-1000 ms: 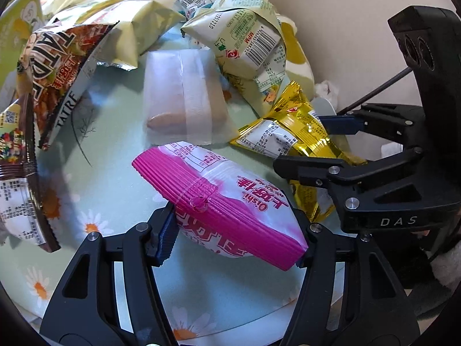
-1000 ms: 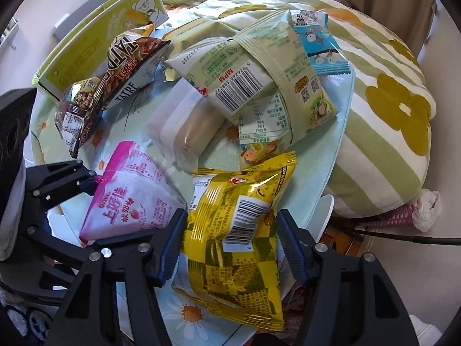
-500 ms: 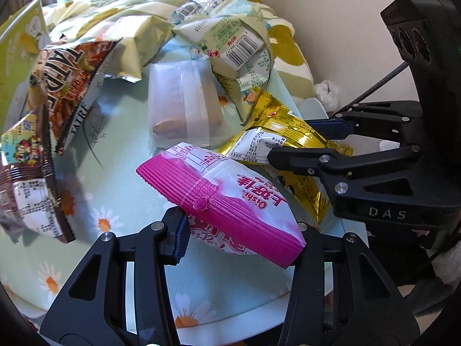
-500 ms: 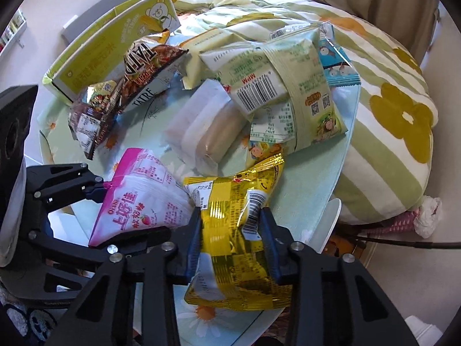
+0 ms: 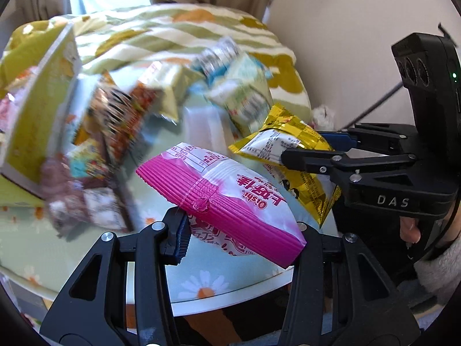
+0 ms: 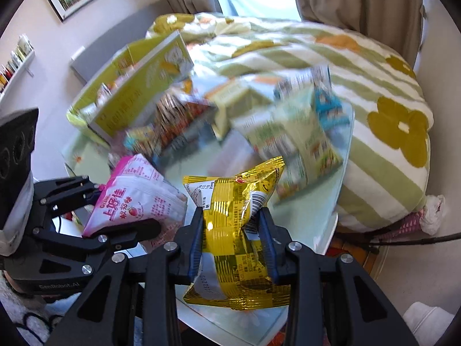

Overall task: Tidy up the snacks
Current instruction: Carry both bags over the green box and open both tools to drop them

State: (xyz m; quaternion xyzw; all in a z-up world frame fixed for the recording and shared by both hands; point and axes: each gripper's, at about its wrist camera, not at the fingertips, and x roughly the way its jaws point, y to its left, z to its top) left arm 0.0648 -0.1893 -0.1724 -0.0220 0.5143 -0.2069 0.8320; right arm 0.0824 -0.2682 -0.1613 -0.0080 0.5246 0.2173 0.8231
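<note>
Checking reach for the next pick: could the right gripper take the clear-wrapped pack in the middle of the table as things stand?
Probably not yet: the right gripper is shut on the yellow snack bag, so its jaws are occupied, though the clear-wrapped pack lies uncovered.

"Oishi" on the pink packet (image 5: pixel 230 196); "DAS" on the right gripper (image 5: pixel 299 158).

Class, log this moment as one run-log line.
left tool: shut on pink bag | right tool: shut on gold bag | both bags off table

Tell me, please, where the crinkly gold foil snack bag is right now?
The gold foil snack bag is clamped in the right gripper, beside the pink Oishi bag.
</note>
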